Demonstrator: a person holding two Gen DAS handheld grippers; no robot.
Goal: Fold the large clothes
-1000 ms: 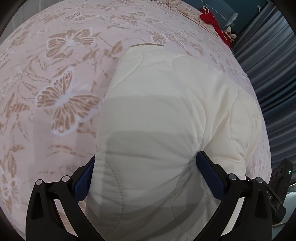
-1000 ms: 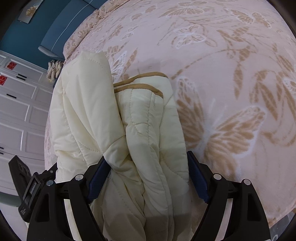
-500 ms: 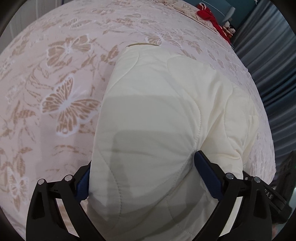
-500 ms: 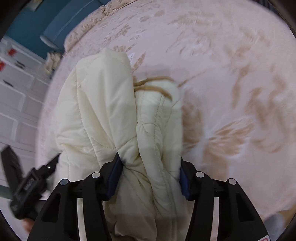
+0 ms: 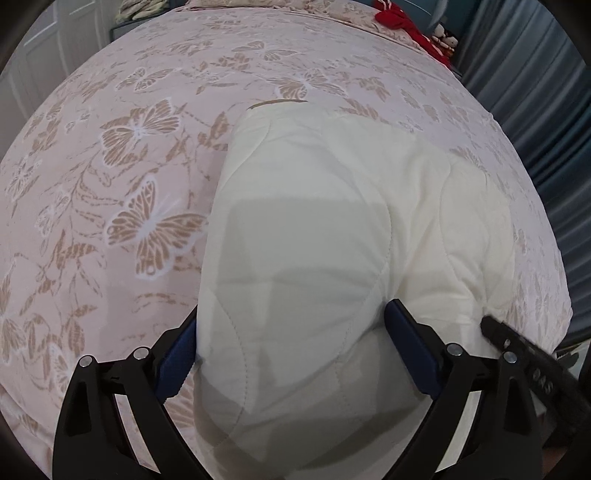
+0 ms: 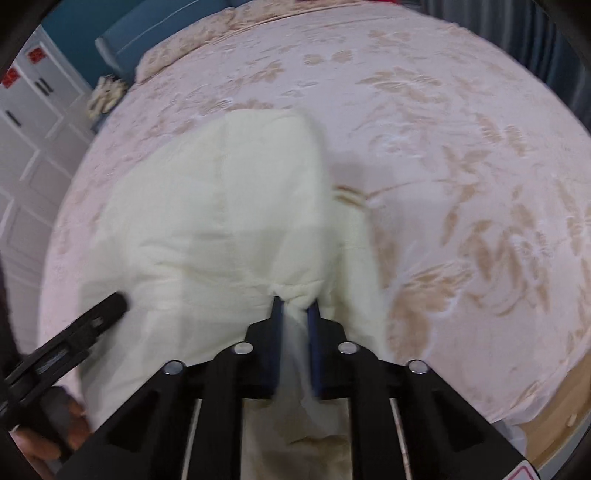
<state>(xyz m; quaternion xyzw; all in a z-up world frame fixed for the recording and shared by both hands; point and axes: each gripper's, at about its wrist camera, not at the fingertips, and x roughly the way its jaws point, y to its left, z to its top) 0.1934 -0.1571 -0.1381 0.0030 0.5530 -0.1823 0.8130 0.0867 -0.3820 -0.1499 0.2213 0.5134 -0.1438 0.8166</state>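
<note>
A cream quilted jacket (image 5: 332, 203) with a tan trim (image 5: 277, 102) lies bunched on the butterfly-print bedspread (image 5: 110, 184). My left gripper (image 5: 291, 314) points steeply down. Its wide jaws are closing, and the blue pads (image 5: 406, 339) press both sides of a thick fold of the jacket. In the right wrist view the jacket (image 6: 221, 206) is blurred. My right gripper (image 6: 295, 302) is closing to a narrow gap, and it pinches a thin ridge of the cream fabric between its pads. The left gripper's black body (image 6: 74, 339) shows at lower left, with a hand (image 6: 55, 424) on it.
The bedspread (image 6: 461, 147) stretches far beyond the jacket. A red cloth (image 5: 399, 18) lies at the bed's far end, beside grey-blue curtains (image 5: 535, 92). White cupboards (image 6: 29, 129) and a blue headboard (image 6: 147, 33) stand to the left. The bed's edge (image 6: 554, 406) is at lower right.
The right jaws have come together from wide apart onto a ridge of the jacket. Both grippers have risen, the bed looks farther off, and the jacket has come up with them.
</note>
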